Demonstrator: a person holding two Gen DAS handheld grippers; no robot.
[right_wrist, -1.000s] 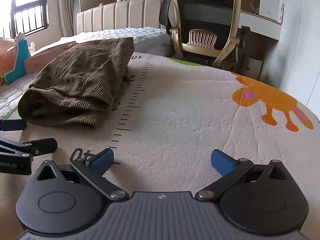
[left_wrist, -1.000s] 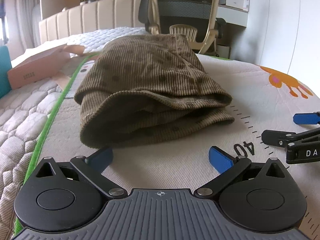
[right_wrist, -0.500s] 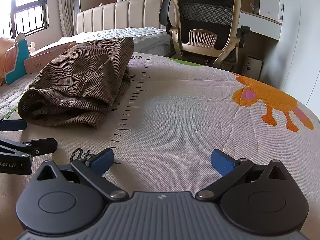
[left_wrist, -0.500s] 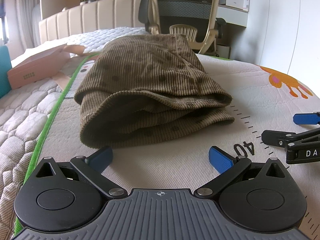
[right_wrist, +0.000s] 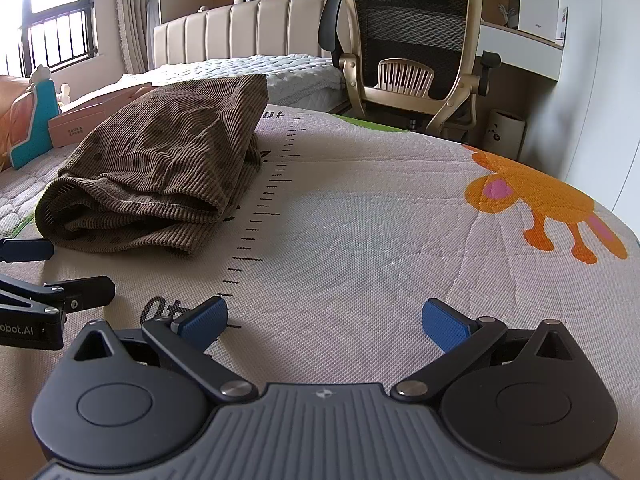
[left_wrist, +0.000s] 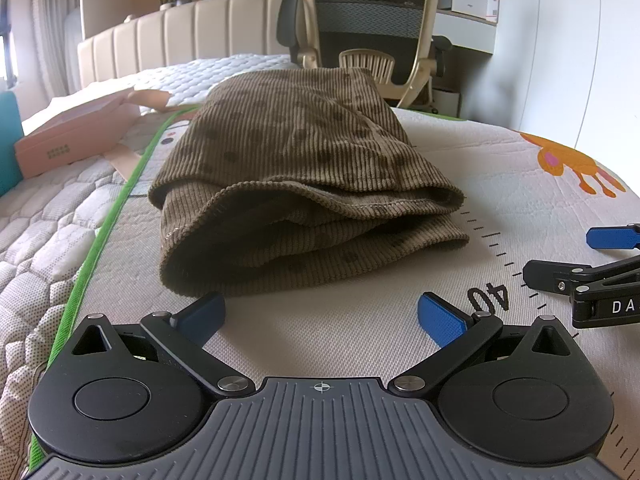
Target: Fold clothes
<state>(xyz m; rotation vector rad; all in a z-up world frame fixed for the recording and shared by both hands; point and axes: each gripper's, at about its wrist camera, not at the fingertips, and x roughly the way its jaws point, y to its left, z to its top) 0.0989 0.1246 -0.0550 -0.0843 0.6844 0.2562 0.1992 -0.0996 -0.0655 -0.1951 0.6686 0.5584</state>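
A brown corduroy garment [left_wrist: 304, 184] lies folded in layers on the white play mat [left_wrist: 360, 328]; it also shows at the left of the right wrist view [right_wrist: 160, 172]. My left gripper [left_wrist: 320, 316] is open and empty, just in front of the garment's near edge, not touching it. My right gripper [right_wrist: 324, 320] is open and empty over bare mat, to the right of the garment. Each gripper's blue-tipped fingers show at the edge of the other's view.
The mat has a printed ruler [right_wrist: 264, 208] and an orange animal print [right_wrist: 536, 204]. A pink box [left_wrist: 76, 136] lies left of the garment. An office chair [right_wrist: 412, 48] and a bed headboard [right_wrist: 248, 36] stand behind. A green mat edge [left_wrist: 116, 216] runs along the left.
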